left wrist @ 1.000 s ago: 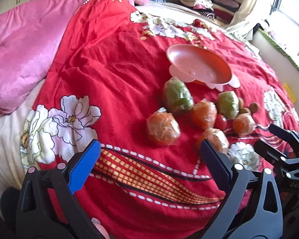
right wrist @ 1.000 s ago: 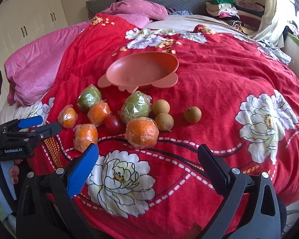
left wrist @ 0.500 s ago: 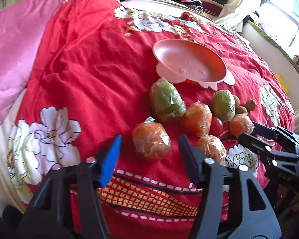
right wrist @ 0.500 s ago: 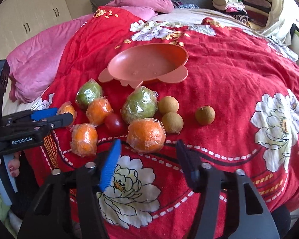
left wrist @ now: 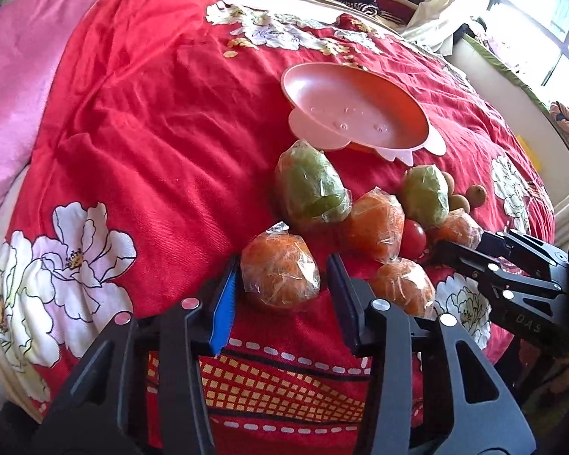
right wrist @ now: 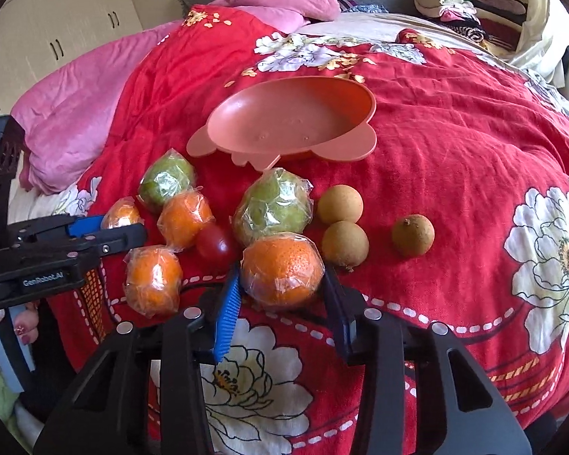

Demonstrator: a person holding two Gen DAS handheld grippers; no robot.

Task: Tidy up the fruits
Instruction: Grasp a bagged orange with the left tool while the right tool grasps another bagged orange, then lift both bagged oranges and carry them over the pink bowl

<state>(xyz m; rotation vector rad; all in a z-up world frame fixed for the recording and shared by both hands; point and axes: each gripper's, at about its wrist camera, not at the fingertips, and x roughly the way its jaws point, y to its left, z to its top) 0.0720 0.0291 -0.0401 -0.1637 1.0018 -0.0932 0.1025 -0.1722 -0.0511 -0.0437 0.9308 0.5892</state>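
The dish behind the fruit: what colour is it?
Salmon pink; the dish shows best in the right wrist view.

Both grippers, left gripper (left wrist: pixel 282 288) and right gripper (right wrist: pixel 282 295), are showing black frames, silver screws, one ribbed blue pad; painted fingernails are showing behind the left one.

Right gripper (right wrist: pixel 282 288) fingers bracket a plastic-wrapped orange (right wrist: pixel 282 267) on a red floral bedspread (right wrist: pixel 455 144). Far behind sits an empty pink bowl (right wrist: pixel 284 121). Three brown longans (right wrist: pixel 412 235) lie right; the left gripper (right wrist: pixel 106 233) reaches in at left.
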